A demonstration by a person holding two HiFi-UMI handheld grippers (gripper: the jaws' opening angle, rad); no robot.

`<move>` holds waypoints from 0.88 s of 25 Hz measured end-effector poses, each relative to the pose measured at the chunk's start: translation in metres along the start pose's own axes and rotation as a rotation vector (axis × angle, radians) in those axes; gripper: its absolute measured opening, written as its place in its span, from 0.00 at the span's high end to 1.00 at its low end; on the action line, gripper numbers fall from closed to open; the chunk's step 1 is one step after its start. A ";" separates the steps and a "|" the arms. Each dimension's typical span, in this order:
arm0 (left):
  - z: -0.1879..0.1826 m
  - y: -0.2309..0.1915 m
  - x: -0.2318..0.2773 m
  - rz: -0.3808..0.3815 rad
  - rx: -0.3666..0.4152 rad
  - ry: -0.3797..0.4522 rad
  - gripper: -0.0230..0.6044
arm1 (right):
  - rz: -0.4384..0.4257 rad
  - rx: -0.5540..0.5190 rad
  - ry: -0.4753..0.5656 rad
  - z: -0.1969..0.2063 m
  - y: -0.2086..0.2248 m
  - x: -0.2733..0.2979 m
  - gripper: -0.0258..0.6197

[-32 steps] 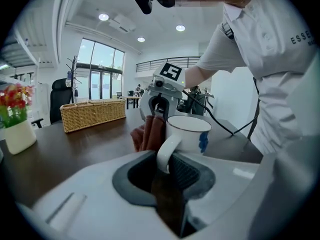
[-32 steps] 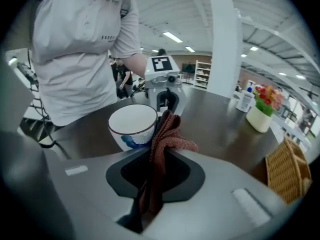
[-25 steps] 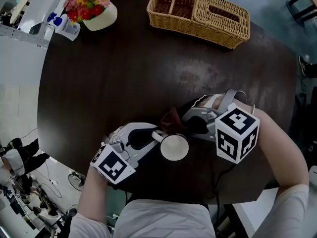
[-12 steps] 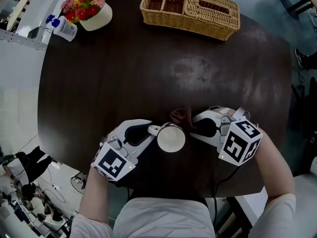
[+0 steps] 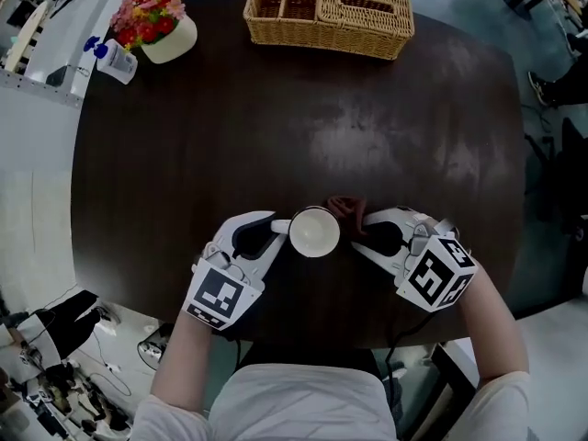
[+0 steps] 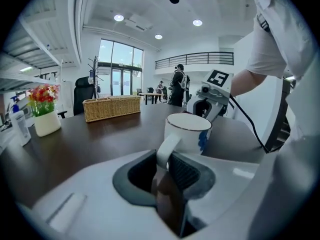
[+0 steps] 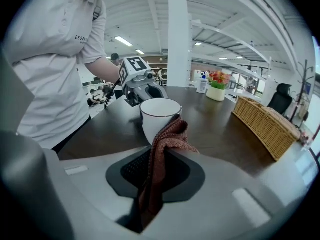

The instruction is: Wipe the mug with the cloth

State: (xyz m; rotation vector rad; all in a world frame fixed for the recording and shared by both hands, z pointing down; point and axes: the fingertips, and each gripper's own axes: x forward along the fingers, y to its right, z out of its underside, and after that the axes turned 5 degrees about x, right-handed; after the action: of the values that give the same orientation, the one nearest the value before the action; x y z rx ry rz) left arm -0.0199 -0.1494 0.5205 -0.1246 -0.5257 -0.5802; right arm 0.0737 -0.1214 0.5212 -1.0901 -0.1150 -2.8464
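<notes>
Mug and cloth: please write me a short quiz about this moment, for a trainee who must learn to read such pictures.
1. True or false: the left tongs are shut on the handle of the mug.
2. What do the right tongs hold?
A) the cloth
B) a spoon
C) nothing
3. Fill in the word: the mug's mouth points up, so the mug is ____, not on its side.

Key: 1 true; 2 A; 3 upright.
</notes>
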 end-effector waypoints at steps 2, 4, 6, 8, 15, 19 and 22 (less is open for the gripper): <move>0.001 0.003 -0.003 -0.005 -0.006 -0.001 0.84 | 0.043 0.046 0.010 0.002 -0.007 -0.004 0.84; 0.003 0.008 -0.006 -0.004 0.000 0.000 0.84 | 0.128 0.114 0.008 0.006 -0.008 -0.009 0.84; 0.005 0.013 -0.010 0.006 0.051 -0.001 0.84 | 0.246 0.203 0.009 0.010 -0.003 -0.015 0.84; 0.006 0.019 -0.013 0.035 0.160 0.003 0.84 | 0.318 0.293 0.031 0.010 -0.006 -0.022 0.84; -0.002 0.029 -0.011 0.277 0.263 0.085 0.84 | 0.411 0.558 0.072 0.014 -0.035 -0.029 0.84; -0.003 0.031 -0.006 0.346 0.236 0.114 0.84 | 0.505 0.719 0.095 0.027 -0.035 -0.031 0.84; -0.002 0.032 -0.004 0.341 0.242 0.122 0.85 | 0.526 0.765 0.102 0.032 -0.033 -0.028 0.84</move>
State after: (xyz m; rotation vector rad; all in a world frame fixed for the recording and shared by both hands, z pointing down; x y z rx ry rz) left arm -0.0040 -0.1210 0.5176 0.0508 -0.4394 -0.1871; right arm 0.1117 -0.0833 0.5247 -0.6690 -0.7168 -2.0748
